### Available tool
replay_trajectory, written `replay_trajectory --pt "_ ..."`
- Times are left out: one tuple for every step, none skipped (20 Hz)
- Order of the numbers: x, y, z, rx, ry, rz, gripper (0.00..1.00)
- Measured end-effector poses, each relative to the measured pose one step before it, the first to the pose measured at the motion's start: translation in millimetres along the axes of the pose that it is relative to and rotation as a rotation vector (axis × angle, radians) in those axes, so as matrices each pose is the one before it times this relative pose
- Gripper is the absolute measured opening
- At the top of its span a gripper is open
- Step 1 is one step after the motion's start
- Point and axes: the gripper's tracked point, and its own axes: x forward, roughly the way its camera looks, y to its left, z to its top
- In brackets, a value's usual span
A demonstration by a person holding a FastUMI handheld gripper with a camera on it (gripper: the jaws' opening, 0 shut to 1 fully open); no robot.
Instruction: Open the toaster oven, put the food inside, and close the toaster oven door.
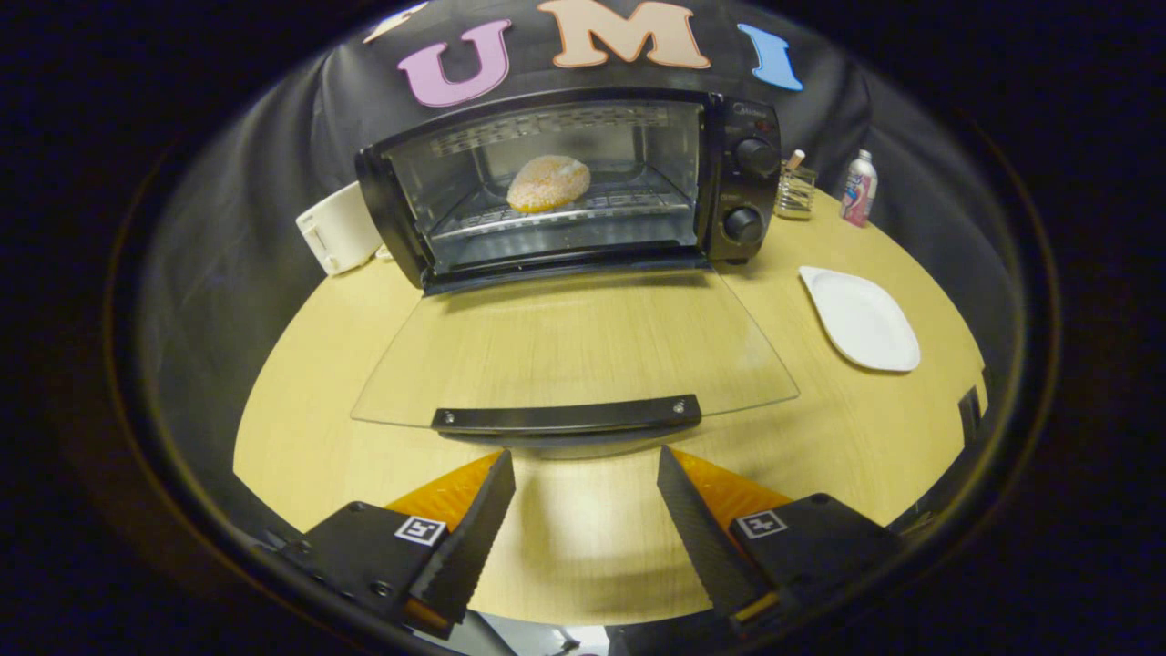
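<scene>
A black toaster oven [742,173] stands at the back of the wooden table, its glass door [574,351] folded down flat toward me. A round golden bun [548,183] lies on the wire rack inside. The door's black handle [566,416] runs across just ahead of my fingertips. My gripper [586,466] is open, with only bare table between its fingers, just short of the handle.
A white plate [861,319] lies on the table to the right of the door. A glass jar [795,189] and a small bottle [858,189] stand beyond it beside the oven. A white appliance [337,228] sits left of the oven.
</scene>
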Motion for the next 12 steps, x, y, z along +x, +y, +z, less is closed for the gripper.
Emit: replay_trajectory --pt "-1.89 0.33 4.75 0.01459 -0.01103 -0.00493 0.99" --pt "-5.69 0.77 3.91 0.00243 -0.0146 -0.001 1.0" --pt "-2.06 1.63 8.59 0.00861 -0.02479 0.00166 1.0" --pt "-2.32 2.82 5.73 0.00902 -0.01077 0.00206 1.0" --pt "-2.35 2.55 9.7 0.00735 -0.01977 0.00505 1.0" --pt "0.29 2.55 11.7 0.00252 -0.02356 0.00721 1.0" --pt "-0.88 1.72 12.73 -0.00339 -0.02232 0.00391 1.0" --pt "0.73 1.19 12.38 -0.00571 -0.02485 0.00261 1.0" --pt "2.48 1.26 12.49 -0.00538 -0.02104 -0.00033 1.0" --pt "1.85 1.25 11.47 -0.0015 -0.01766 0.00151 1.0" --pt "1.94 1.97 9.19 0.00334 -0.01624 0.00161 1.0" --pt "3.11 1.84 10.55 0.00554 -0.0172 0.00038 1.0"
